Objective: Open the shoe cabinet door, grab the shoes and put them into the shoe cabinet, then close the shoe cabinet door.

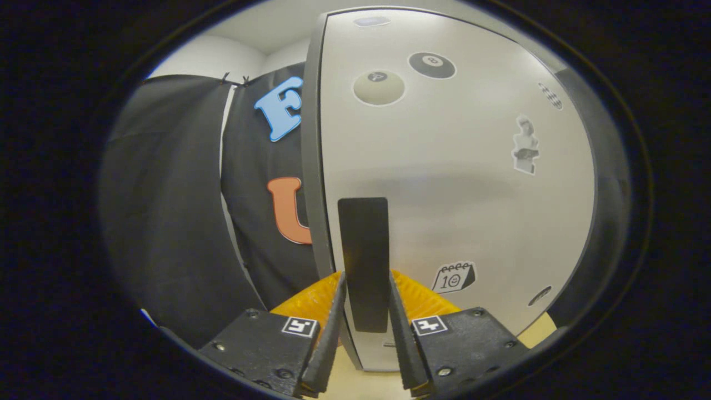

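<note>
The tool (pixel 366 289) stands right at the shoe cabinet door (pixel 455 183), and its two fingers (pixel 332 322) lie on both sides of a dark upright handle (pixel 364 261). The gap between them is narrow, about as wide as the handle. If both fingers really press on it, I cannot tell.

The door is pale grey and smooth, with a darker frame edge along its left side, and it seems closed against the cabinet. Several stickers are on it: a calendar sticker (pixel 454 277) that shows the number 10, just right of the handle; a black billiard ball sticker (pixel 432 65) with the number 8 near the top; a pale ball sticker (pixel 379 88) beside it, its mark too blurred to read; and a small statue figure sticker (pixel 525 145) further right.

Left of the door hangs the black cloth wall (pixel 166 194) of the booth. Below the tool a light tabletop (pixel 344 380) is seen.
</note>
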The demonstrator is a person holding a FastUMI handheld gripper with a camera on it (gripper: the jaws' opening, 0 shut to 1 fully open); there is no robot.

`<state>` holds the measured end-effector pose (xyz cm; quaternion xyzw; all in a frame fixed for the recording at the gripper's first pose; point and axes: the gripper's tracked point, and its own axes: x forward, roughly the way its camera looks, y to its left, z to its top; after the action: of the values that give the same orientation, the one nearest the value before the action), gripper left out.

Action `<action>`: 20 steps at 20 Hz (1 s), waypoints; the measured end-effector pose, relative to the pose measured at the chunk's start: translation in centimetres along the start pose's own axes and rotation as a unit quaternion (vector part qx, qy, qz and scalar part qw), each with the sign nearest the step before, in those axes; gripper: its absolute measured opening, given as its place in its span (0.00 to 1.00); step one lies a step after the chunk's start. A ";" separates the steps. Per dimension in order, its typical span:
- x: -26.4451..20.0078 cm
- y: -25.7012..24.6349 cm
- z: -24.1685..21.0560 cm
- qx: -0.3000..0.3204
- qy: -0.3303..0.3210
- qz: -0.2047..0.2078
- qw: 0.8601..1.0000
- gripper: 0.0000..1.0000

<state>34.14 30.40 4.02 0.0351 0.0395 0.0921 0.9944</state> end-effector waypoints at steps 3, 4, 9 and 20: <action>-0.1 -0.1 -0.2 0.004 0.008 0.002 1.000 0.40; -0.2 -0.1 -0.3 0.006 0.010 0.011 1.000 0.38; -2.3 0.0 -0.6 -0.003 0.024 0.065 0.998 0.30; -18.6 -5.1 -2.7 -0.013 0.016 0.096 0.995 0.27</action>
<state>16.60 22.10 2.33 0.0245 0.0502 0.1879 0.9806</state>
